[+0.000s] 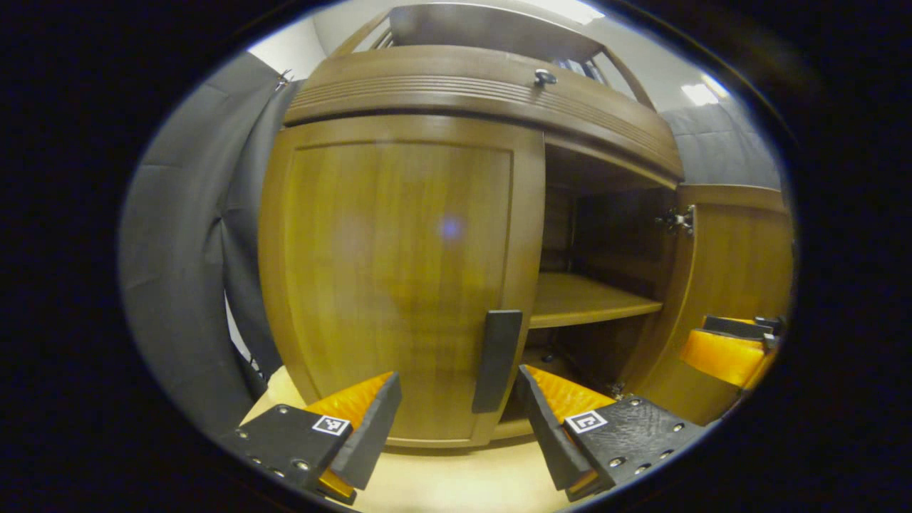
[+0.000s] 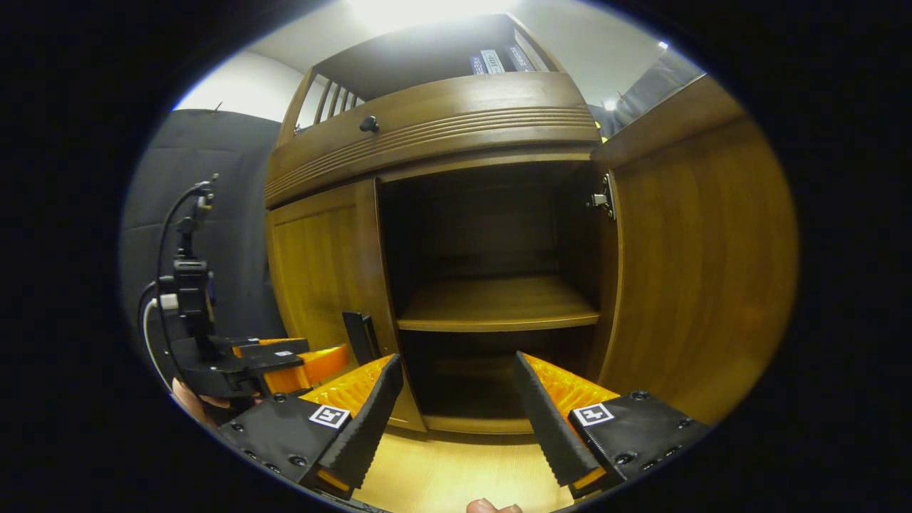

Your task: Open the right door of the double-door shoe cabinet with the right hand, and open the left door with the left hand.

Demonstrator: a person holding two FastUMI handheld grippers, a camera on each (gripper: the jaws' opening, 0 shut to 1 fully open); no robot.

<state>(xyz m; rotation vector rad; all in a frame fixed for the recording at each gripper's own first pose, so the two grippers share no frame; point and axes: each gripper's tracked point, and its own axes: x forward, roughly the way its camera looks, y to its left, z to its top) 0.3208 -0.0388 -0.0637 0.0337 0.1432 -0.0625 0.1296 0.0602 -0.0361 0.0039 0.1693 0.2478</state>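
Both jaws stand apart, gripping nothing. Left gripper [image 1: 456,420] faces the shut left door [image 1: 399,278] near its handle [image 1: 496,360]; right gripper [image 2: 456,420] faces the shelf [image 2: 499,303], right door [image 2: 702,263] swung open.

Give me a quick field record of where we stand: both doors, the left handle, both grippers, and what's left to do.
right door: swung open, hinge visible at its inner edge
left door: closed
left door handle: dark vertical bar at the door's inner edge, not gripped
left gripper: open, fingers spread in front of the handle, apart from it
right gripper: open, holding nothing, facing the open compartment
shelf: bare as far as visible
remaining: left door not yet opened
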